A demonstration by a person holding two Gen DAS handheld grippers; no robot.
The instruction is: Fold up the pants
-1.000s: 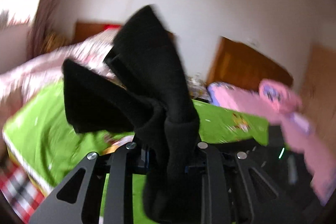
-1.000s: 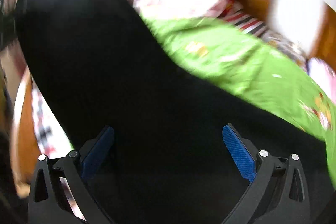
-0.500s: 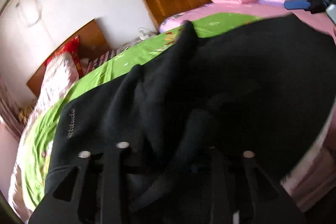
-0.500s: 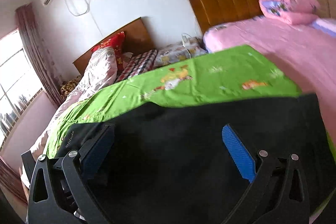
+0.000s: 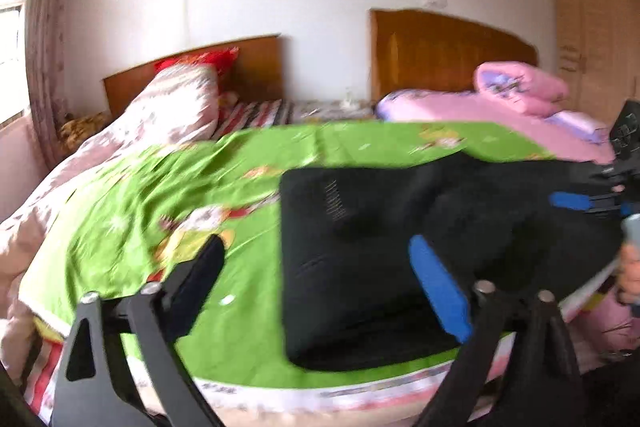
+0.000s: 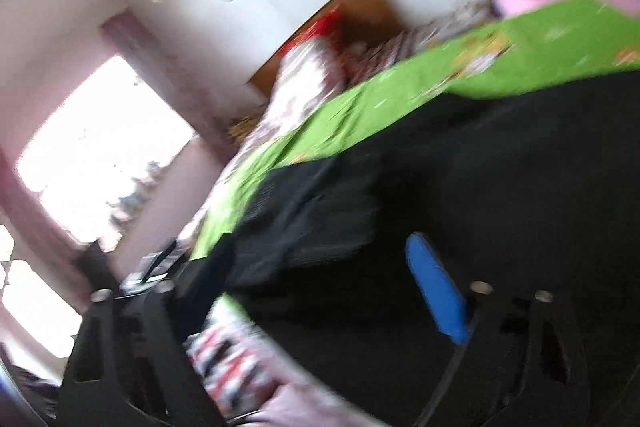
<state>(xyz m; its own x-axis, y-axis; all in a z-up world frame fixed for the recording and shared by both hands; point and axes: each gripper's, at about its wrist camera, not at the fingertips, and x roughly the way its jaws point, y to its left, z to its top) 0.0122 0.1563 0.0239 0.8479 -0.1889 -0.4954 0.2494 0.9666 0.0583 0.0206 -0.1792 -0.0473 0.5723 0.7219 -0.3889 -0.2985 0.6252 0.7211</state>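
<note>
Left wrist view: your left gripper (image 5: 320, 279) hangs over the near edge of the bright green printed bedsheet (image 5: 168, 195), jaws wide and opening, pressing on nothing. The black fabric pants (image 5: 360, 259) lie folded flat on that sheet, their left edge between your fingers. Your right gripper (image 6: 316, 275) is tilted above the pants, its jaws wide but closing, gripping no cloth.
</note>
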